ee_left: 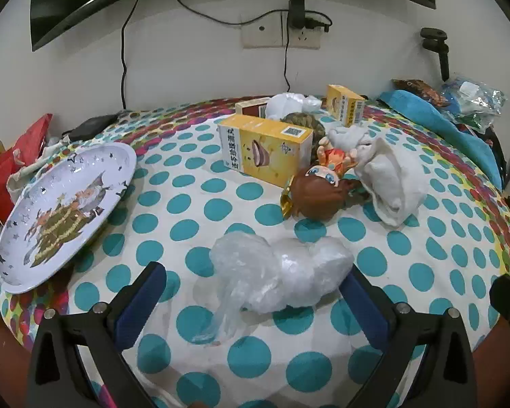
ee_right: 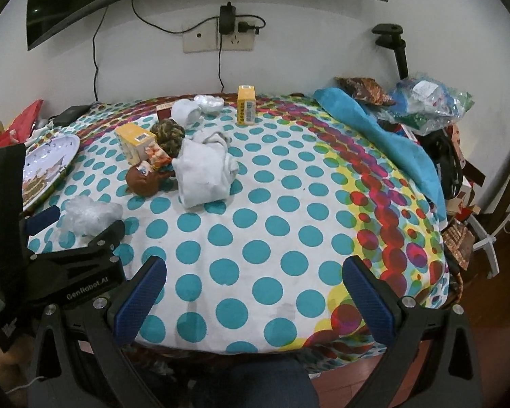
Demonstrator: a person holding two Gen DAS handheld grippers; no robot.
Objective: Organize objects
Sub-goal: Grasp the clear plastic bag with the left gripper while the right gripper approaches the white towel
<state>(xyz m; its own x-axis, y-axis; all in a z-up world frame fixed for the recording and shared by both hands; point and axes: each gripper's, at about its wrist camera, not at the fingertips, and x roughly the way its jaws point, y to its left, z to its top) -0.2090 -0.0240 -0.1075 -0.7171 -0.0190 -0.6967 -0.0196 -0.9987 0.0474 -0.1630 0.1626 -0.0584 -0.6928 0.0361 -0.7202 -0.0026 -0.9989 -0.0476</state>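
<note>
Both jaws gape empty; crumpled plastic bag [ee_left: 278, 272] between left gripper's [ee_left: 251, 302]; doll [ee_left: 318, 193] beyond.

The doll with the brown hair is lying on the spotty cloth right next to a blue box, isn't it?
Nearly. The doll does lie on the spotty cloth, but the box beside it is yellow, not blue. The left wrist view shows it clearly, with the doll's head close against the box's near end.
</note>
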